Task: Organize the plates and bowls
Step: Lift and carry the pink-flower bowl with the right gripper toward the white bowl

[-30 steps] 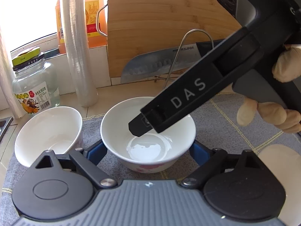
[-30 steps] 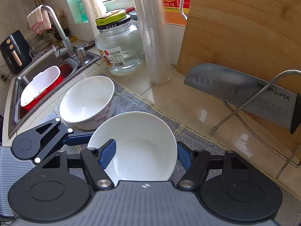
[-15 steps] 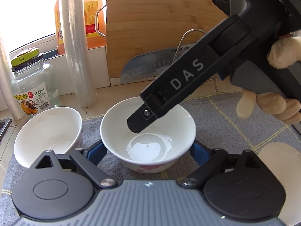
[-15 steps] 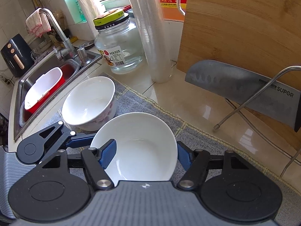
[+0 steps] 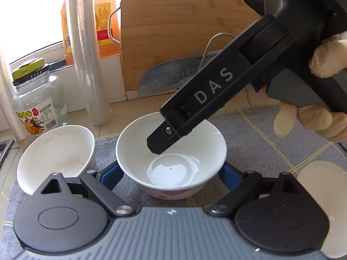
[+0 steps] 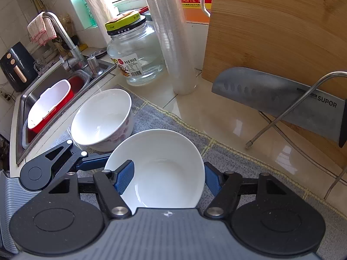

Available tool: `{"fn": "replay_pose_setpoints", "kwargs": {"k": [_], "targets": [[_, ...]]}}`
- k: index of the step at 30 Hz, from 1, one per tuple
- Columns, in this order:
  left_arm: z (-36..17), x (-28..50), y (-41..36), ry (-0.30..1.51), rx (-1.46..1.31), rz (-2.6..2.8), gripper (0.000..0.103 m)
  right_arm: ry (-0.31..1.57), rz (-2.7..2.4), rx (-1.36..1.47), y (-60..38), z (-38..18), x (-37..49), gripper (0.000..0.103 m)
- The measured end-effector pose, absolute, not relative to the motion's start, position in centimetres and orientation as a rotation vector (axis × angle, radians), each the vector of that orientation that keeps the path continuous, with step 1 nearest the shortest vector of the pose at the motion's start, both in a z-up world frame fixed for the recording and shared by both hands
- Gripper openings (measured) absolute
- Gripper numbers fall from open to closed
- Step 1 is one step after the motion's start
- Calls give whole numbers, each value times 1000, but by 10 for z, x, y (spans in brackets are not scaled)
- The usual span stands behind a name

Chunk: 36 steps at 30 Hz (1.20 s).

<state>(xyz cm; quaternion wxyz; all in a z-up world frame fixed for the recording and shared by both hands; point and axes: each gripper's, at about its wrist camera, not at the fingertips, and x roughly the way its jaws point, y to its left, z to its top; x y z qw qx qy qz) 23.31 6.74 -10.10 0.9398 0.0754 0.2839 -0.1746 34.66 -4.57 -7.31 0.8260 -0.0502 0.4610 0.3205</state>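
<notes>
Bracketing the glossy white ceramic bowl with pink floral base (image 5: 171,151), left gripper (image 5: 171,174) sits wide, blue pads outside its walls, contact unclear. Right gripper (image 6: 167,178) pinches its rim, one finger inside, presumably to lift and nest it into the second white bowl (image 6: 102,119) just beside, near the grey woven mat's (image 6: 227,153) sink-side edge.

Two bowls (image 6: 102,119) (image 6: 160,169), one plate (image 5: 325,186).

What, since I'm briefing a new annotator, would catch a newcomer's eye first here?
The white bowl at centre on the grey mat, flanked by the blue pads of the left gripper, with a black finger marked DAS of the right gripper dipping into it. Next, the big cleaver leaning on the bamboo board behind, and a second white bowl to the left.
</notes>
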Motion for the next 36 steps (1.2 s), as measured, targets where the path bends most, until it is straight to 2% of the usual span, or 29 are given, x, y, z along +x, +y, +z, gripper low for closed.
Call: {"fn": "replay_pose_setpoints", "kwargs": {"k": [12, 36], "targets": [[-81, 211, 64, 552, 182, -387, 93, 972, 688, -49, -59, -51, 326, 74], [-43, 141, 33, 536, 244, -567, 93, 936, 597, 85, -122, -8, 229, 74]]}}
